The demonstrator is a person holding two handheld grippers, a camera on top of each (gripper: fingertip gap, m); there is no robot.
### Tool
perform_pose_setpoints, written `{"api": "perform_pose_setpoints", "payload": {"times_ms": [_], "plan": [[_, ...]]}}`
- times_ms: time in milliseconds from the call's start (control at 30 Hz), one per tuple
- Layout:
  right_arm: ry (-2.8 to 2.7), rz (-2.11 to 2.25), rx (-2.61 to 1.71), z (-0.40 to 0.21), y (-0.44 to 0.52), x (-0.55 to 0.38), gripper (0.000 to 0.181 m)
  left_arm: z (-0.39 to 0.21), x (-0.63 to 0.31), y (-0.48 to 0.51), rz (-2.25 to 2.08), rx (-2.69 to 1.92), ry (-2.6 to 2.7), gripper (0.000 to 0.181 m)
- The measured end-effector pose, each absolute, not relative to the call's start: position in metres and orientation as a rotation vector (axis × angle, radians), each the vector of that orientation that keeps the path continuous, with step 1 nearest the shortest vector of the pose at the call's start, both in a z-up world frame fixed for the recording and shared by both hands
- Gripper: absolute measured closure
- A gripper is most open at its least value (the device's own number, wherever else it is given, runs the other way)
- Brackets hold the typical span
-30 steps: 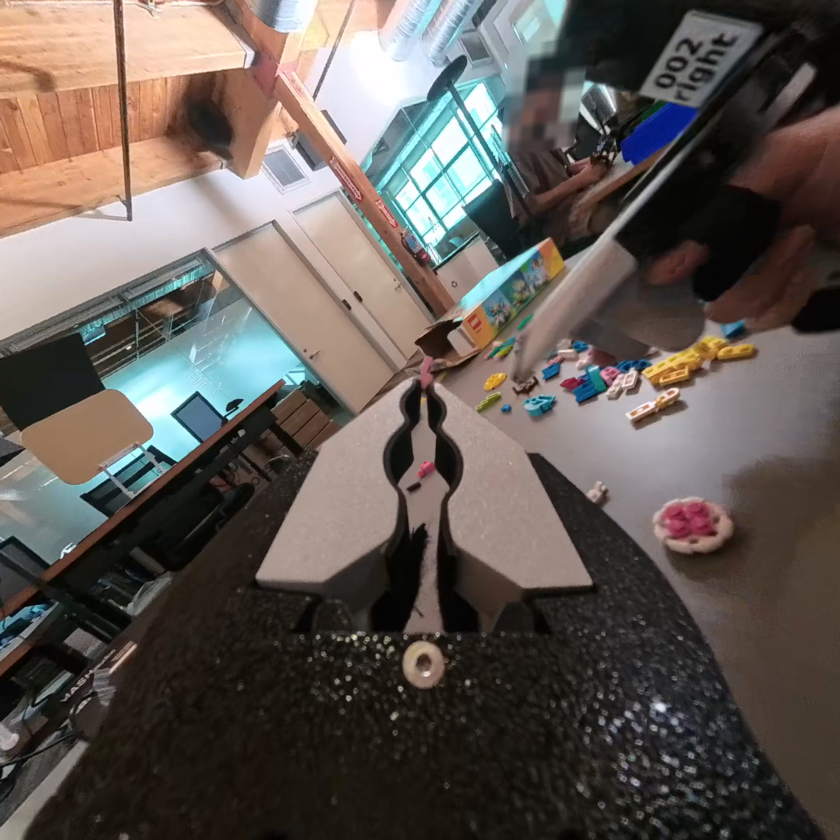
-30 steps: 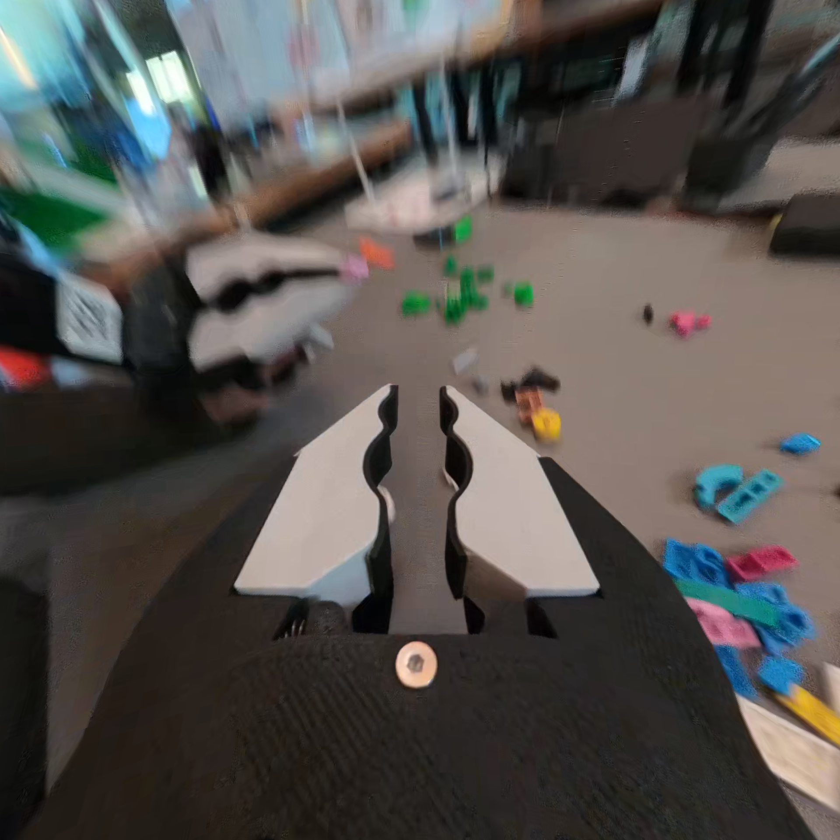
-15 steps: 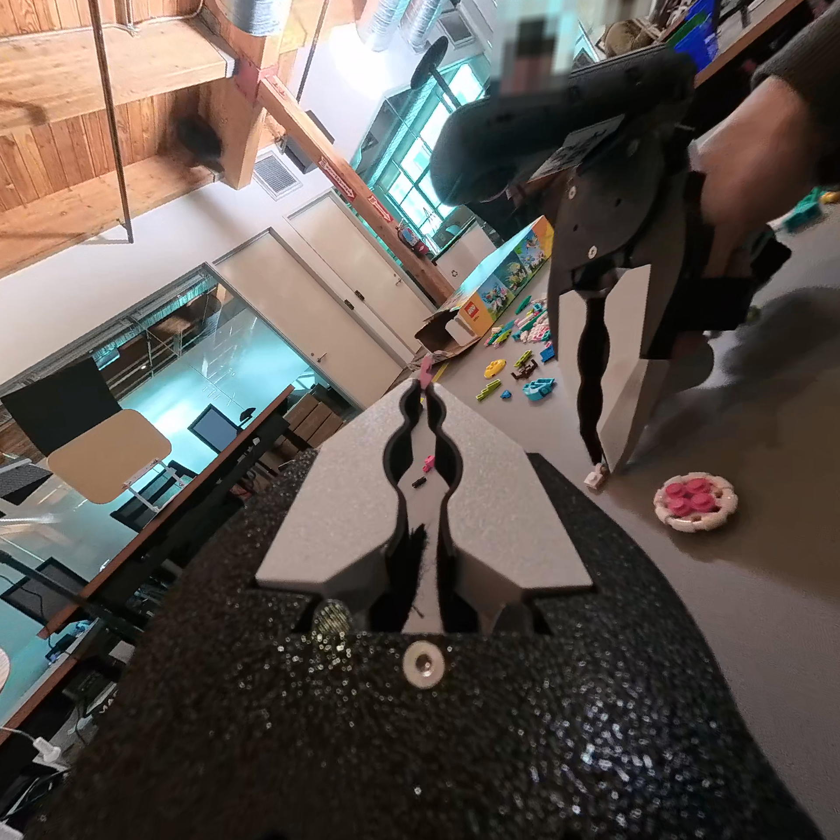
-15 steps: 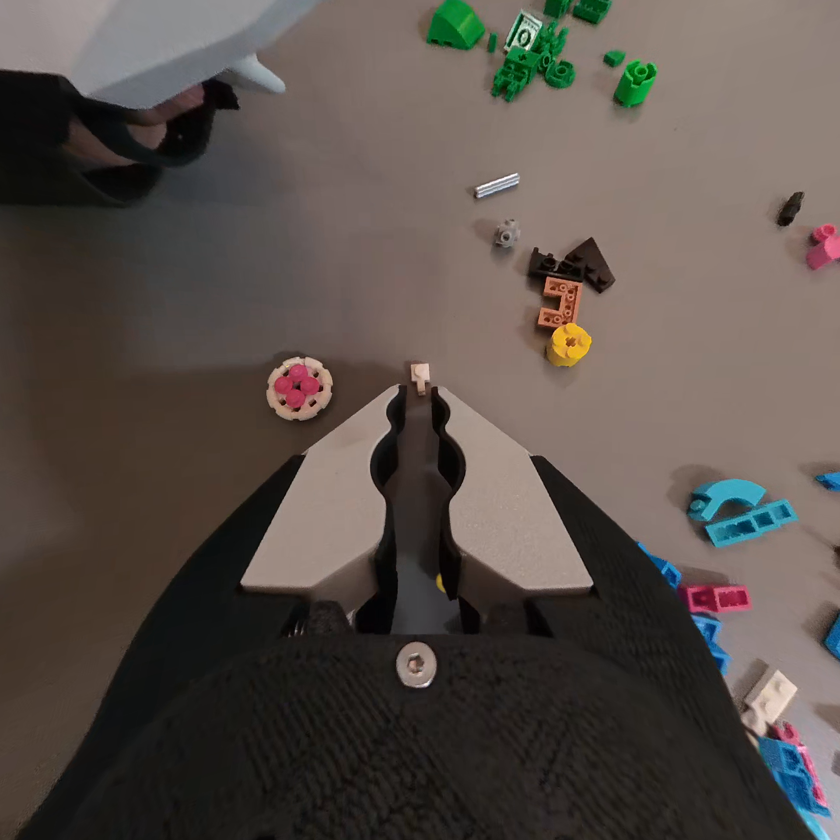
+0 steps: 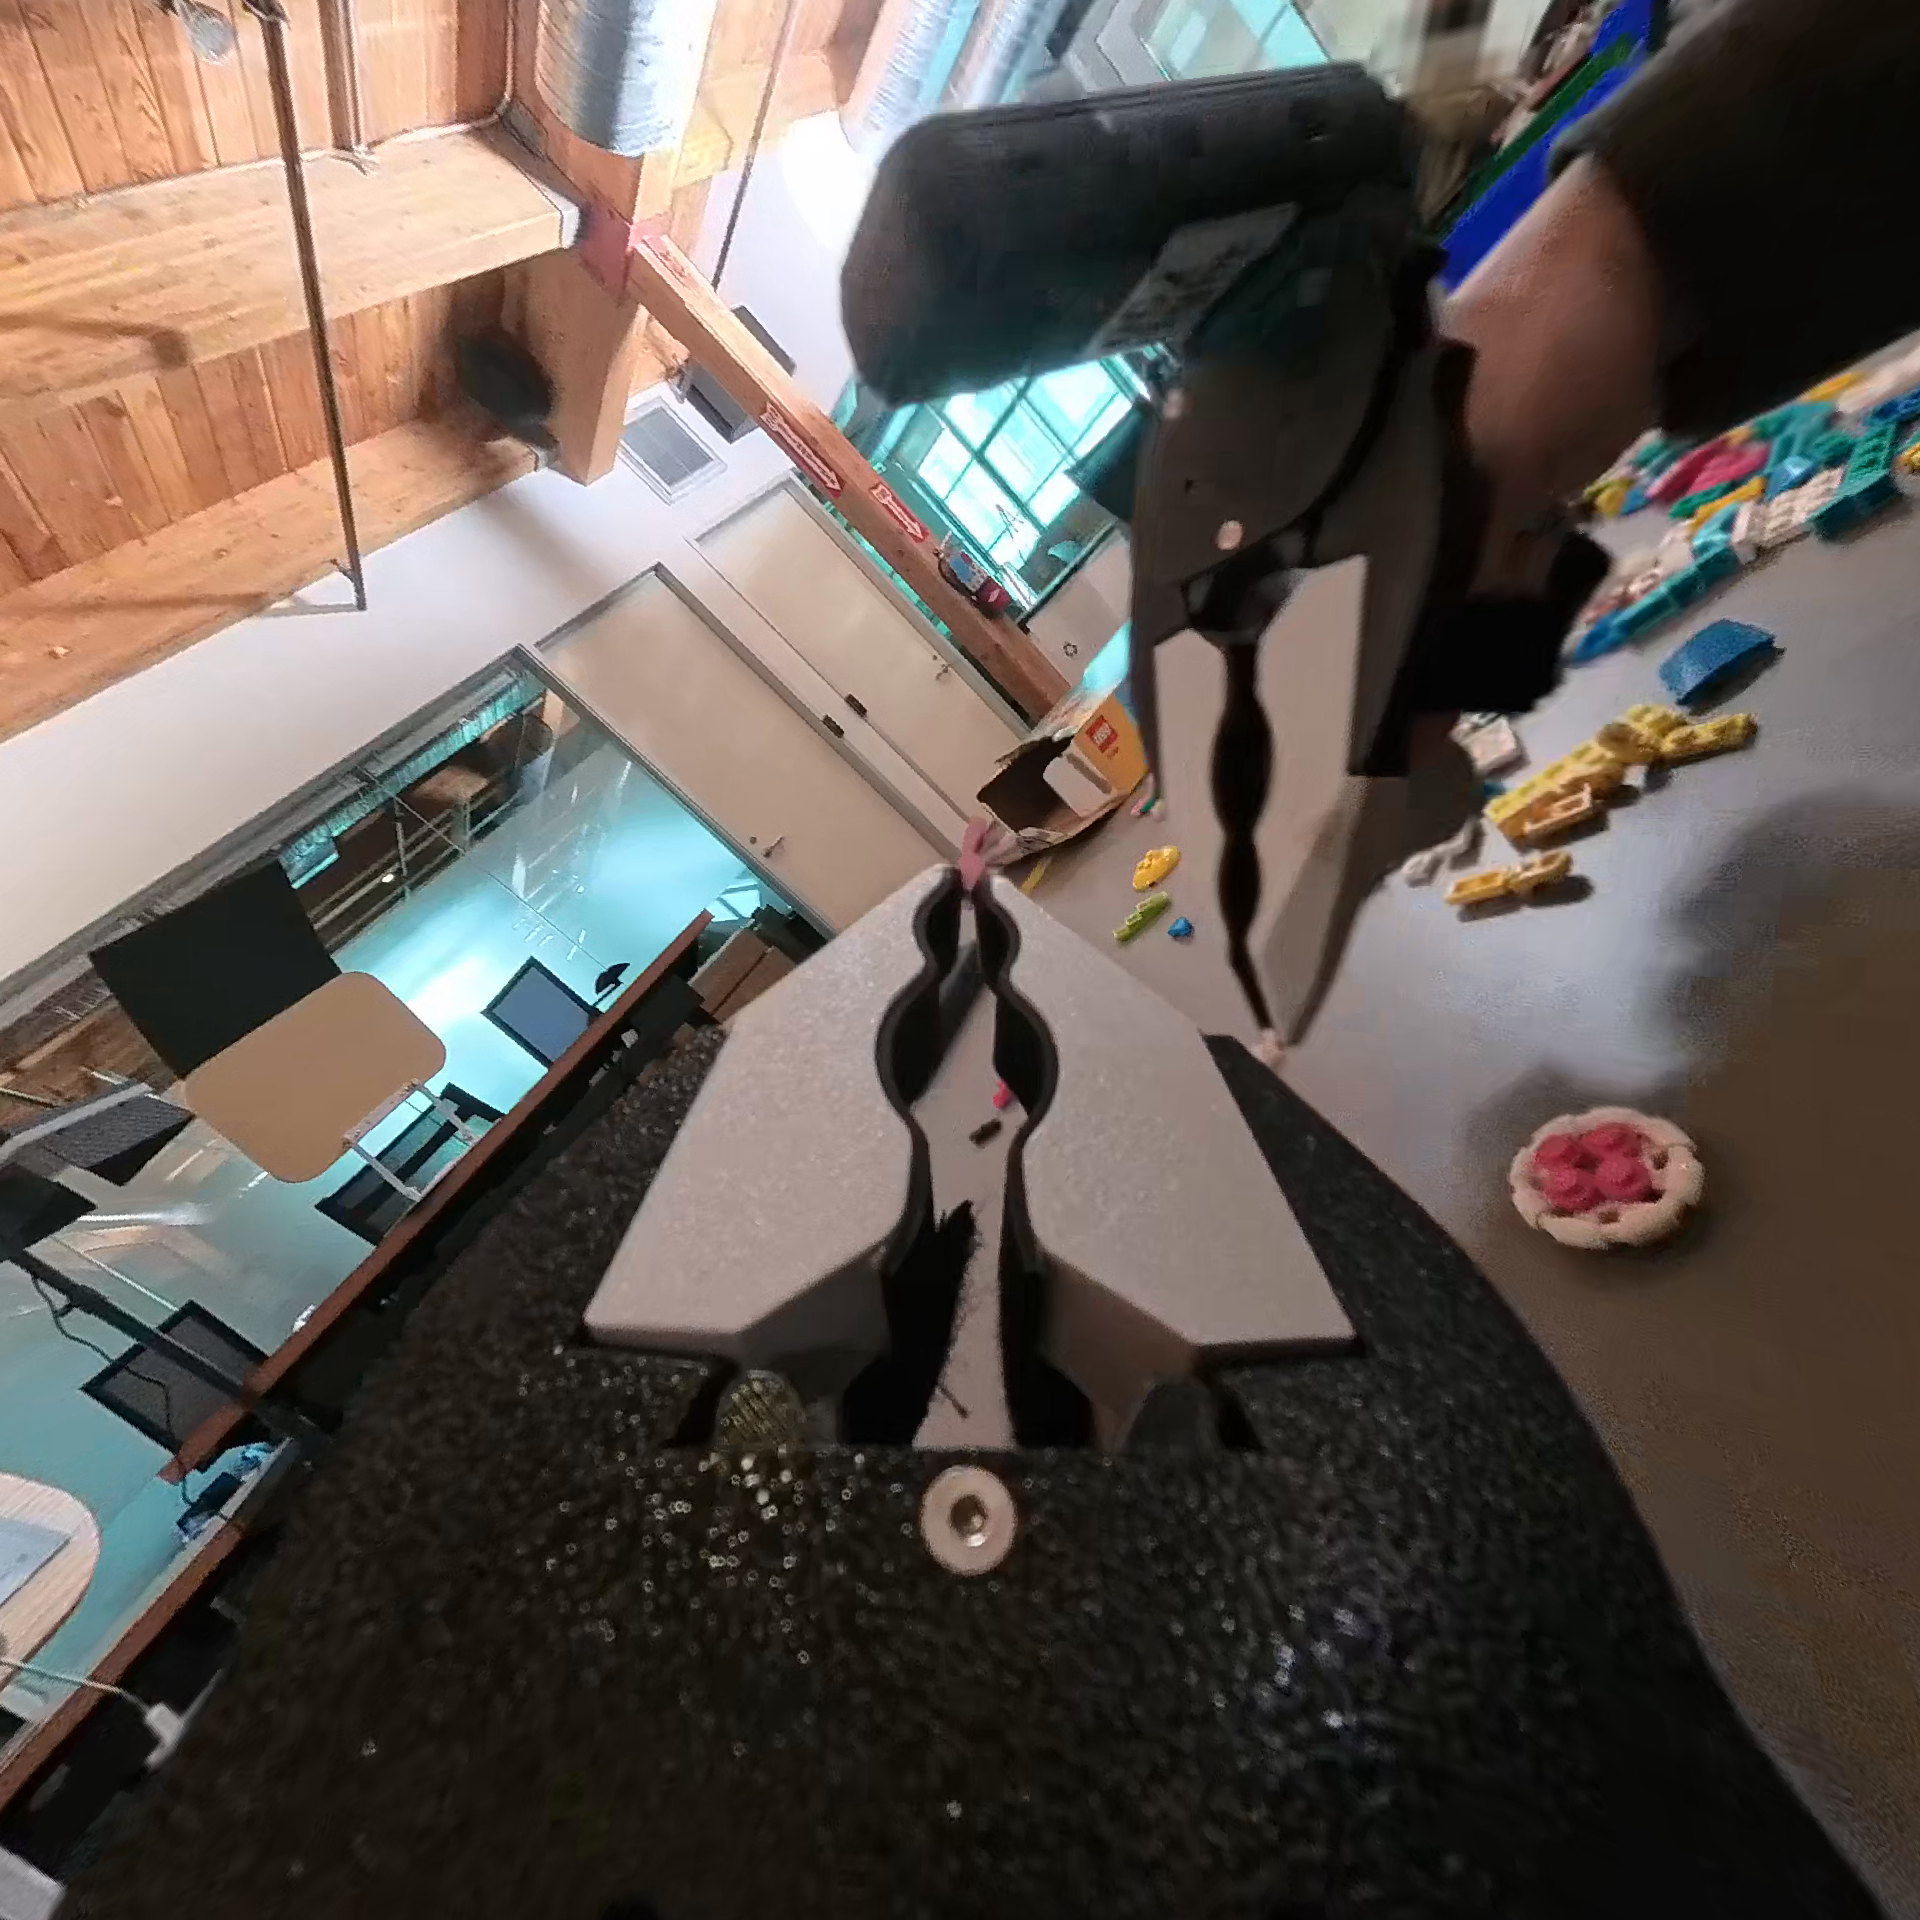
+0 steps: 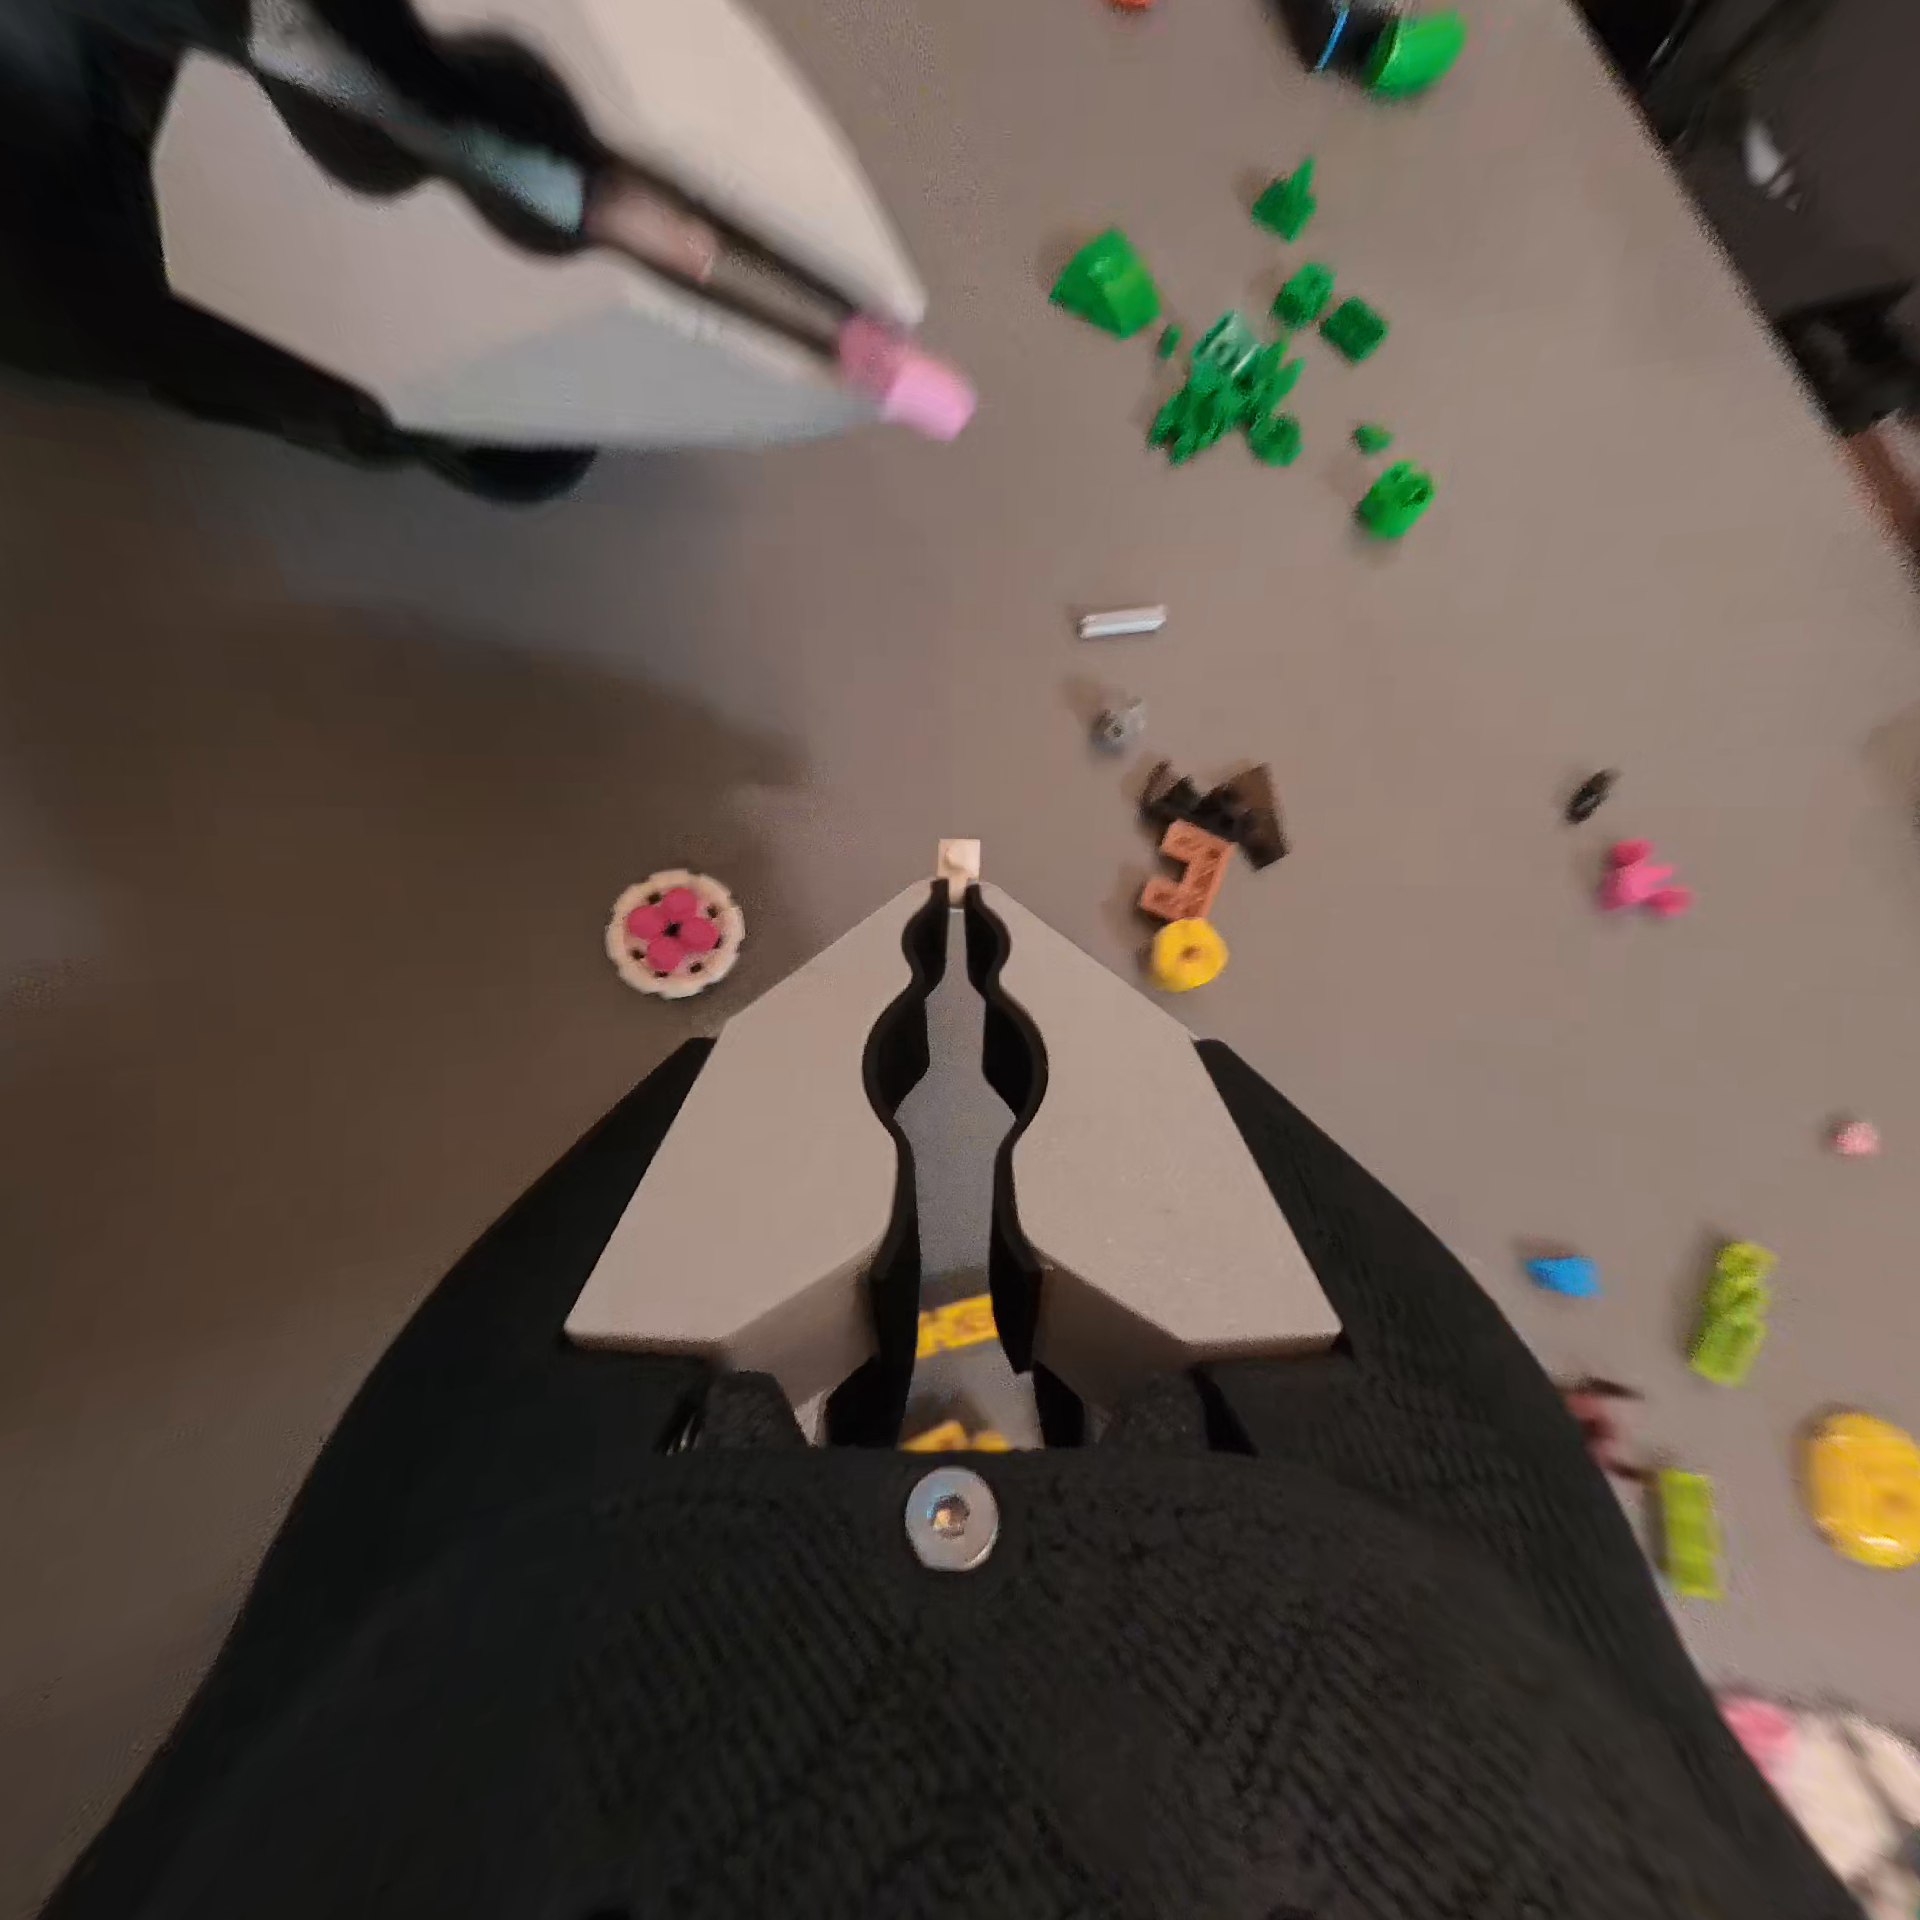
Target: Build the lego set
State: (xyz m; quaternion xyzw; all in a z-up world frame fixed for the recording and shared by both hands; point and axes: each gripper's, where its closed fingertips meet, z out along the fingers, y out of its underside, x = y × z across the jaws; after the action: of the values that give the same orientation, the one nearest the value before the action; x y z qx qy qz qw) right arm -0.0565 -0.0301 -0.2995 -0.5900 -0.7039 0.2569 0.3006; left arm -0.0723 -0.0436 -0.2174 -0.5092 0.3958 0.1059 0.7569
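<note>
Up at the far left of the right wrist view, the left gripper (image 6: 914, 364) is raised off the grey table (image 6: 416, 779), its jaws clenched on a small pink piece (image 6: 914, 390). Below it, at left of centre, lies a round cream plate with red studs (image 6: 675, 932). At centre the right gripper (image 6: 957, 891) points down at the table, its tips pinched on a tiny cream piece (image 6: 958, 858) — whether that piece is lifted I cannot tell. Just right sit brown pieces (image 6: 1210, 821), an orange bracket (image 6: 1184, 868) and a yellow round brick (image 6: 1187, 953); green pieces (image 6: 1236, 384) scatter farther off.
</note>
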Motion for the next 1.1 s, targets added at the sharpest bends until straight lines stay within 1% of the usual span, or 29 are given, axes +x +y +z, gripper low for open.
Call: {"api": "perform_pose_setpoints", "payload": {"times_ms": [267,400,567,800,933,1100], "plan": [[-1.738,0.747,-1.300,-0.189,-0.011,-0.086,0.180,-0.200,-0.053,-0.062,0.250,-1.010,0.870,0.181],[-1.752,0.834,-1.205,-0.166,-0.025,-0.092,0.180,-0.183,-0.057,-0.070,0.324,-0.977,0.869,0.181],[-1.809,0.820,-1.156,-0.165,-0.036,-0.083,0.180,-0.161,-0.072,-0.092,0.488,-0.944,0.927,0.181],[-1.848,0.849,-1.031,-0.161,-0.052,-0.089,0.180,-0.139,-0.099,-0.106,0.601,-1.043,0.981,0.181],[-1.927,1.030,-1.008,-0.165,-0.073,-0.089,0.180,-0.135,-0.104,-0.107,0.676,-1.051,1.077,0.181],[-2.061,1.176,-0.959,-0.169,-0.103,-0.082,0.180,-0.148,-0.088,-0.111,0.679,-1.040,1.316,0.181]]}}
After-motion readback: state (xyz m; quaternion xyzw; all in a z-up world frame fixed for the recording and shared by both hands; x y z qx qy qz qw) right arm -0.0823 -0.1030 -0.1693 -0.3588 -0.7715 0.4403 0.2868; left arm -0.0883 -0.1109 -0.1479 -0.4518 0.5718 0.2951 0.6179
